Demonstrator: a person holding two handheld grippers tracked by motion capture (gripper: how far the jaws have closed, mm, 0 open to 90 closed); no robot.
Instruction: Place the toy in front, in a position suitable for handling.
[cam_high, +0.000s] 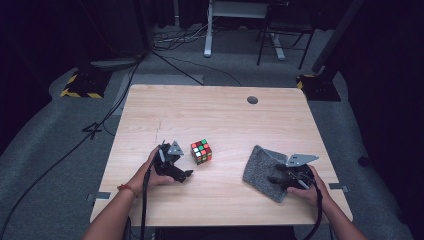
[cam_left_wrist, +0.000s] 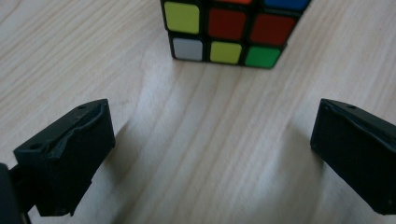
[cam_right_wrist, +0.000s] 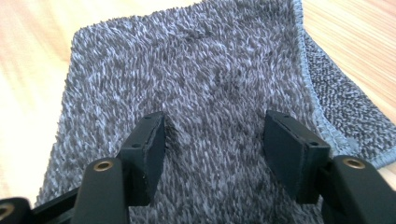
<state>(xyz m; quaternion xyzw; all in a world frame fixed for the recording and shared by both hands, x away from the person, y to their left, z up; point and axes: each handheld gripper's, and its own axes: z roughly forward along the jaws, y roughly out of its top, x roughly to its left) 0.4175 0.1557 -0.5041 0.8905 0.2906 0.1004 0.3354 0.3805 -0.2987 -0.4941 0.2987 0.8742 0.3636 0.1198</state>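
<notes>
Standing apart with nothing between them, the jaws of the left gripper (cam_left_wrist: 212, 154) face the Rubik's cube (cam_left_wrist: 231, 30), which rests just beyond on the wooden table (cam_high: 220, 120), left of centre. The right gripper (cam_right_wrist: 212, 154), jaws likewise parted, hovers low over the grey cloth (cam_right_wrist: 205, 79) at the near right. Recommended: the person advances the left gripper squarely, straddles the cube evenly, then closes.

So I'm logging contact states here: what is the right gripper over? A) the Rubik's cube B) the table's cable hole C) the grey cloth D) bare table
C: the right gripper view shows the right gripper with its jaws open above the fuzzy grey cloth; the Rubik's cube sits by the left gripper.
</notes>
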